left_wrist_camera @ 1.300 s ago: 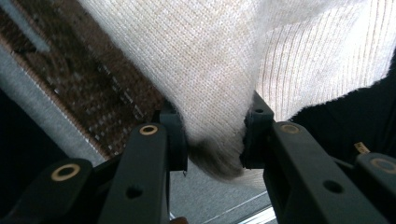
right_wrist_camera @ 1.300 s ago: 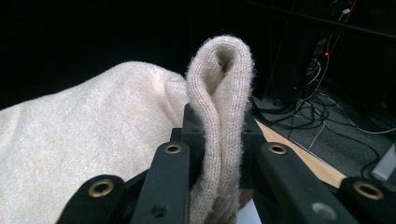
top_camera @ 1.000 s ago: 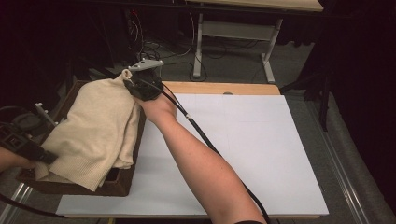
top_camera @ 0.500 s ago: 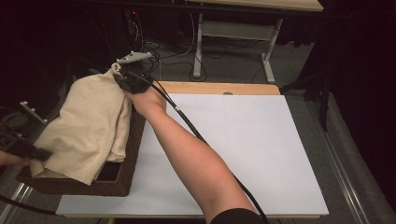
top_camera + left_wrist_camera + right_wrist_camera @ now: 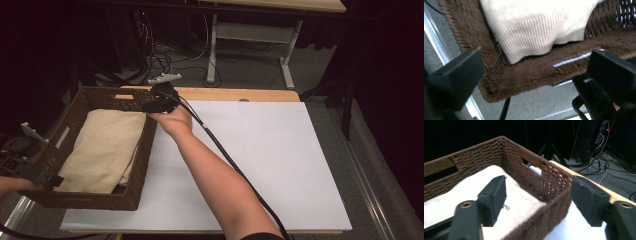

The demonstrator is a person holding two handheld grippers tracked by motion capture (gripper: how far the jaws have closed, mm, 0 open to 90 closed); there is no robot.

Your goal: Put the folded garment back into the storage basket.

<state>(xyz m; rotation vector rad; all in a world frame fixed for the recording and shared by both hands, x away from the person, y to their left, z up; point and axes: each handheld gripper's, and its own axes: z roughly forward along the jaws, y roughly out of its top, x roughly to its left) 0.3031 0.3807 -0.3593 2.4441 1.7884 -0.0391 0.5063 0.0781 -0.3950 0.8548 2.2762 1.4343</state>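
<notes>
Cream sweater (image 5: pixel 102 150) laid folded in wicker basket (image 5: pixel 145 150); both grippers, left (image 5: pixel 47 177) at 8 o'clock, right (image 5: pixel 152 106) at 1 o'clock, jaws just opened, nothing clamped, garment released.

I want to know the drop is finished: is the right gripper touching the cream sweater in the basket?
Apart. In the right gripper view the right gripper stands open, its jaws straddling the basket rim, with the cream sweater lying loose below them.

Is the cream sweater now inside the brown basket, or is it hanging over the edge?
Inside. The cream sweater lies folded within the woven basket, below its rim; both grippers' jaws stand open and hold nothing.
</notes>
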